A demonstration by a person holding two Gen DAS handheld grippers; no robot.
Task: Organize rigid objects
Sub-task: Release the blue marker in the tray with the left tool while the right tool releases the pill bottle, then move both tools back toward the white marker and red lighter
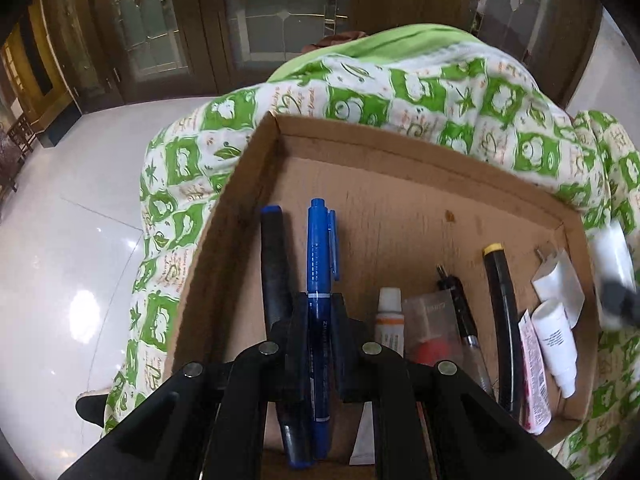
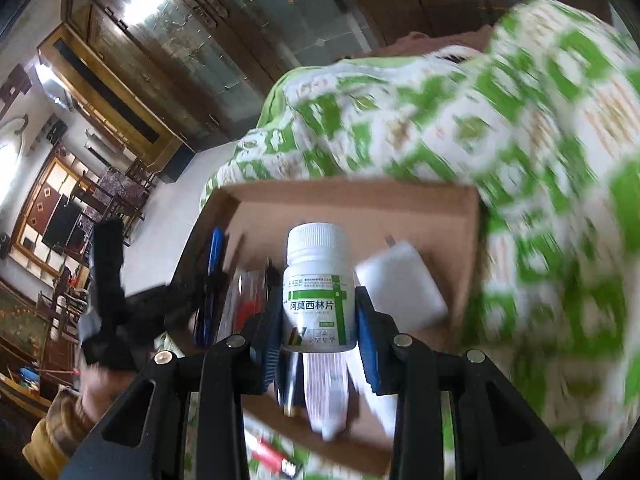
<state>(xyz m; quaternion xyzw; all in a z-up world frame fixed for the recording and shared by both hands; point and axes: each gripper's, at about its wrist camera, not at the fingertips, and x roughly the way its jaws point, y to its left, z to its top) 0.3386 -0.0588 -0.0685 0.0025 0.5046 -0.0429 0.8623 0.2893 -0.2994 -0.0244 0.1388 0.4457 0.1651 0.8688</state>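
My left gripper (image 1: 318, 312) is shut on a blue marker (image 1: 319, 264) and holds it lengthwise over the left part of a shallow cardboard box (image 1: 400, 148). A black marker with a blue cap (image 1: 275, 268) lies just left of it on the box floor. My right gripper (image 2: 318, 316) is shut on a white pill bottle (image 2: 318, 284) with a green label, held upright above the same box (image 2: 360, 200). The right gripper with the bottle shows blurred at the right edge of the left wrist view (image 1: 614, 276).
In the box lie a small white tube (image 1: 389, 316), a clear packet with a red item (image 1: 434, 332), a black pen (image 1: 464, 320), a black yellow-tipped marker (image 1: 504, 312), a white charger plug (image 1: 560, 280), a white squeeze bottle (image 1: 558, 344) and a pink-printed tube (image 1: 534, 372). The box rests on a green-and-white cloth (image 1: 360, 92); white tile floor (image 1: 60, 240) lies left.
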